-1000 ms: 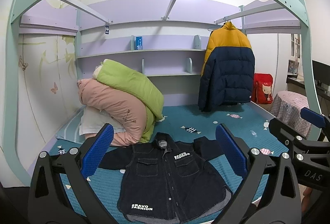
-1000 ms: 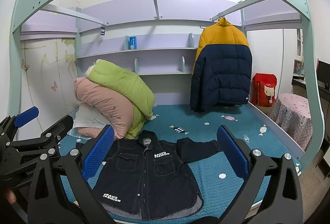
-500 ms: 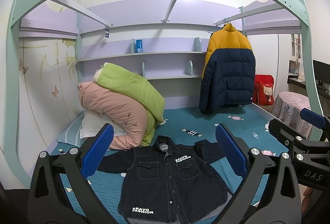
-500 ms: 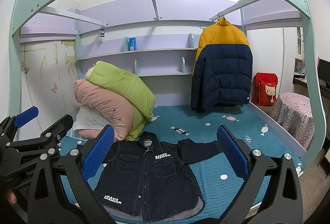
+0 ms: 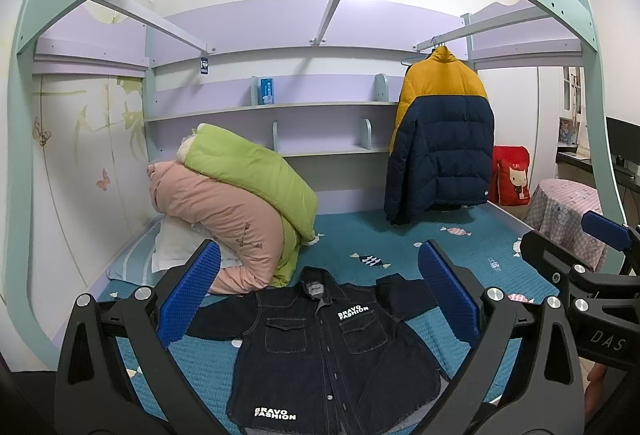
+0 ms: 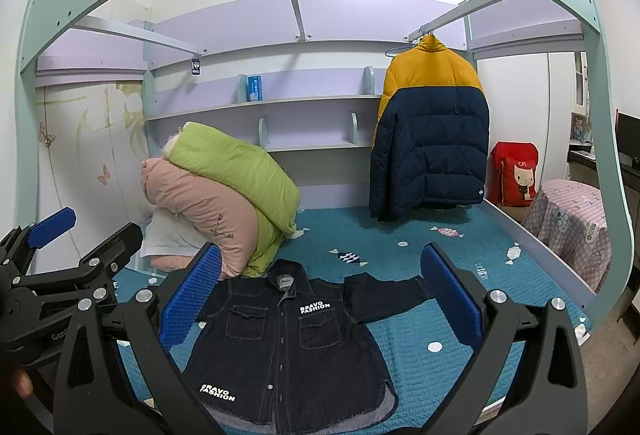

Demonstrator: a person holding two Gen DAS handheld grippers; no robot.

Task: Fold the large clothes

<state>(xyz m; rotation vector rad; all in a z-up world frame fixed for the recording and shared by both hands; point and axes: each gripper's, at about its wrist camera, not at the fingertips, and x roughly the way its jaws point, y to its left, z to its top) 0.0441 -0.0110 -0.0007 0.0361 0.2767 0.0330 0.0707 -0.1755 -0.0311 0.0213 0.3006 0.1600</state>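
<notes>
Both tongs [image 5: 318, 285] [image 6: 320, 287] agape; denim shirt [image 6: 288, 351] hem cut off.

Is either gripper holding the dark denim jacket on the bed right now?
No, the denim jacket lies flat on the teal bedspread, while the left gripper and right gripper hover open above it.

left gripper [image 5: 318, 287]: jaws spread wide, empty | right gripper [image 6: 320, 289]: jaws spread wide, empty

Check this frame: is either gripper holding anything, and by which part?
Nothing is held. The left gripper and right gripper both stand open above the bed, clear of the jacket, which lies flat and untouched.
</notes>
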